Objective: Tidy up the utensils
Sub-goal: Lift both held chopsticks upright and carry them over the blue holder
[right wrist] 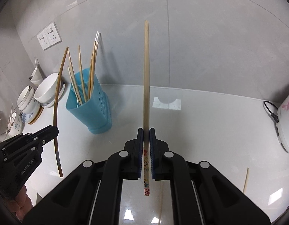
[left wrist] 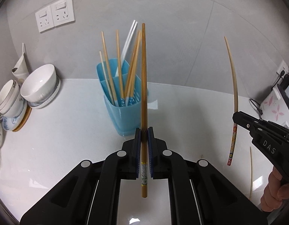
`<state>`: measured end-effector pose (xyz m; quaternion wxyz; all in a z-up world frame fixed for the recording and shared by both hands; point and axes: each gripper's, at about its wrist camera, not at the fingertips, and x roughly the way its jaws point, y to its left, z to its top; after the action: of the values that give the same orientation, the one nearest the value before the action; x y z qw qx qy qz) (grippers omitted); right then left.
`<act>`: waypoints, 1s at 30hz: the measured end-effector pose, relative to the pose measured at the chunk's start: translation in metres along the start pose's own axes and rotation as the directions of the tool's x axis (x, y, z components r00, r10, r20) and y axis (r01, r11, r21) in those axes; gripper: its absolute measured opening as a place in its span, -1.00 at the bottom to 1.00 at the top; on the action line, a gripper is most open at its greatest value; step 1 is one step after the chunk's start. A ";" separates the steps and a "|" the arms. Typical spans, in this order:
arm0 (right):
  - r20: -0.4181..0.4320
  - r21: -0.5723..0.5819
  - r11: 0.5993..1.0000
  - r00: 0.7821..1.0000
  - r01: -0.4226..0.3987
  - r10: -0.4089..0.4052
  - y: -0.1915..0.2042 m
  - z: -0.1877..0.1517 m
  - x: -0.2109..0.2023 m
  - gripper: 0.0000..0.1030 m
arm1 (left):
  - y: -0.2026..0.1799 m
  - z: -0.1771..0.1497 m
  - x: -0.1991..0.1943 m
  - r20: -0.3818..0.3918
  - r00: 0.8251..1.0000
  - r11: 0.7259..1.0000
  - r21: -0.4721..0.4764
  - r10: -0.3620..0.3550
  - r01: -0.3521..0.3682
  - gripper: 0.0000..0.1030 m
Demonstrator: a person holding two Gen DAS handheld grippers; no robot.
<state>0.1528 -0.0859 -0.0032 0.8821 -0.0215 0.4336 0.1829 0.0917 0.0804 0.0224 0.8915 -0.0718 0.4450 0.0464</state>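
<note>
Bright, even overhead light; glare patches on glossy counter (right wrist: 210,131); fisheye-bent edges; slight motion blur.

Chopsticks (left wrist: 118,63) stand in the holder (left wrist: 123,116); bowls (left wrist: 39,86) apparently stacked left of it.

A brown chopstick (left wrist: 143,86) stands nearly upright, clamped near its banded butt. A pale chopstick (right wrist: 146,86) with a floral butt stands likewise to its right. Far left, a blue holder (left wrist: 121,101) – divided, holding several chopsticks tips-up.
</note>
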 end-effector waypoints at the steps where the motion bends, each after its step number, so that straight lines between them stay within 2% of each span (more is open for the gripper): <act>1: 0.004 0.000 1.000 1.000 -0.004 0.004 0.002 0.003 0.002 -0.89 | 0.003 0.003 0.001 0.001 1.000 1.000 -0.006 0.004 -0.004 -0.88; 18: 0.103 -0.013 0.997 0.992 -0.073 0.074 0.042 0.058 0.016 -0.89 | 0.035 0.053 0.005 0.094 0.996 0.999 -0.035 -0.014 0.017 -0.88; 30: 0.163 -0.027 0.994 0.981 -0.106 0.109 0.060 0.086 0.017 -0.89 | 0.046 0.079 0.008 0.190 0.981 0.998 -0.042 -0.039 0.048 -0.88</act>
<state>0.2066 -0.0079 0.0449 0.9034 0.0092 0.3583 0.2354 0.1517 0.1388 0.0588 0.9286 -0.0972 0.3554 0.0439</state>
